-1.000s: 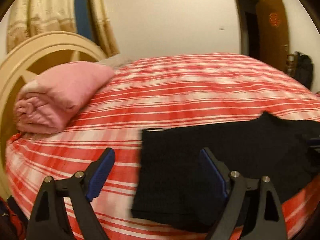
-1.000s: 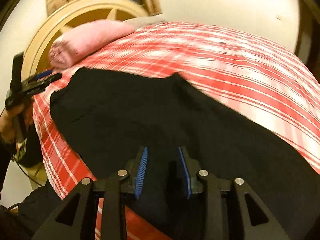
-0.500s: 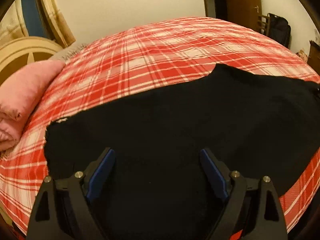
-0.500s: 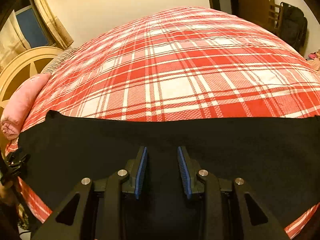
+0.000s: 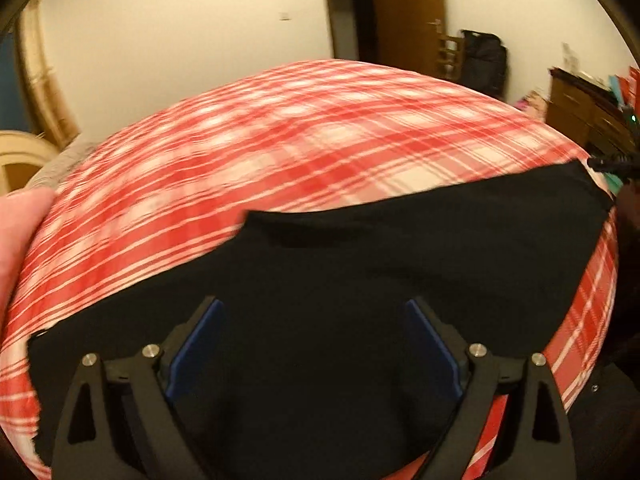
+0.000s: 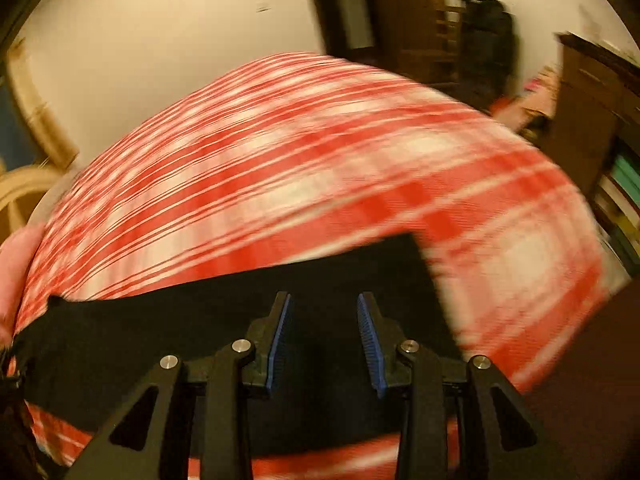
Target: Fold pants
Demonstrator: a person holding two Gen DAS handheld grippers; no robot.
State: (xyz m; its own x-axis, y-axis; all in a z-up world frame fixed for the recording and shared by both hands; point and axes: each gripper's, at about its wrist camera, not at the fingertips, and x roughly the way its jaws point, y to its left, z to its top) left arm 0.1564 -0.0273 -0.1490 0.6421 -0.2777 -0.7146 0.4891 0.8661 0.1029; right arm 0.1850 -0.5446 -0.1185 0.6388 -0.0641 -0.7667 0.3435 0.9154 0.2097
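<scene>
On the red plaid bed point(image 5: 320, 140) the black pants point(image 5: 360, 280) are lying flat along the near edge, with a little flap sticking up on the far side. The left gripper point(image 5: 314, 344) hangs over them with its blue pads spread wide and nothing between them. The right gripper point(image 6: 324, 340) sits over the pants too, jaws partly apart and not pinching fabric; that view's pretty blurry though.

A big bed point(image 5: 320, 128) has a red and white checked cover. Black pants point(image 5: 360, 280) lie flat on it, along the near edge. A pink blanket point(image 5: 20, 232) sits at the left side.
</scene>
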